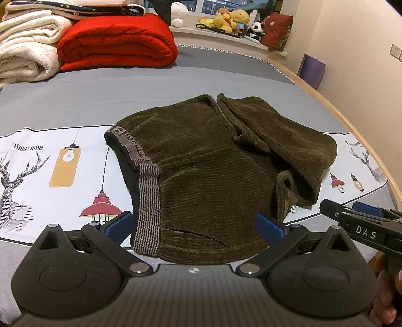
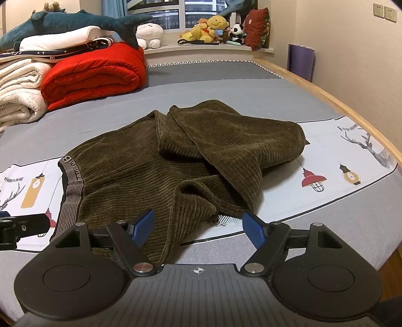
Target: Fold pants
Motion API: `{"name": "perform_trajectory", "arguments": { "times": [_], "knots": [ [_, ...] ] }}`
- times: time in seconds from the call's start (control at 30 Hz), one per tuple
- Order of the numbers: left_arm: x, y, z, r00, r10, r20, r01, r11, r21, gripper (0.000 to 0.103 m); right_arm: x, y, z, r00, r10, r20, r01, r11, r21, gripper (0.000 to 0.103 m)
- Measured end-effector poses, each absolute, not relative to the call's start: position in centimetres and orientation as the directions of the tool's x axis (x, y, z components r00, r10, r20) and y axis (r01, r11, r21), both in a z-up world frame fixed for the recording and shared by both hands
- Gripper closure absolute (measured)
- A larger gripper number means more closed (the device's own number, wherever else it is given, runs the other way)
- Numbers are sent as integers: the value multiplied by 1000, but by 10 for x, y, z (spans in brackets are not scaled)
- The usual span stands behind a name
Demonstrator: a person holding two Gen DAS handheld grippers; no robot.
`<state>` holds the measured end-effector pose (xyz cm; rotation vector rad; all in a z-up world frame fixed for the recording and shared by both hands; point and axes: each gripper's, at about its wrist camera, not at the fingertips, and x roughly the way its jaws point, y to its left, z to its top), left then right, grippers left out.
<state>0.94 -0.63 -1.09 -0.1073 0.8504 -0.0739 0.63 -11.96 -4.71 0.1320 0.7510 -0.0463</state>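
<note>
Both hand-held grippers, left (image 1: 194, 226) and right (image 2: 201, 230), spread wide over pants (image 1: 213, 171) near bed (image 1: 176, 83) edge; shark plush (image 2: 75, 22) only from right wrist.

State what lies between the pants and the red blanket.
Bare grey sheet only; nothing lies between the pants and the red blanket. Both wrist views show it.

I see the olive pants (image 2: 181, 161) lying crumpled on the bed (image 2: 226, 83), near its front edge. My right gripper (image 2: 198, 229) stands with jaws apart over the cloth's near fold. The left gripper (image 2: 22, 229) shows at the left edge of the view.
</note>
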Motion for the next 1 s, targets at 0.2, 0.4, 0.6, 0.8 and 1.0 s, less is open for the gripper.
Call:
{"name": "perform_trajectory", "arguments": {
  "times": [0.2, 0.4, 0.6, 0.8, 1.0],
  "knots": [
    [8, -10, -10, 663, -110, -741, 32, 992, -119, 0, 6, -119, -47, 731, 8, -682, 86, 991, 103, 36],
    [6, -15, -8, 675, -119, -728, 59, 992, -107, 5, 5, -117, -46, 733, 11, -680, 74, 993, 95, 46],
    [3, -17, -7, 672, -163, -722, 98, 986, -132, 17, 4, -116, -45, 739, 18, -673, 63, 993, 95, 51],
    [1, -13, -4, 664, -229, -712, 133, 973, -189, 46, 5, -115, -44, 745, 34, -667, 58, 992, 115, 51],
    [-10, -7, 4, 684, -243, -688, 193, 970, -151, 71, 6, -115, -42, 754, 72, -653, 53, 984, 171, 51]
  ]
}}
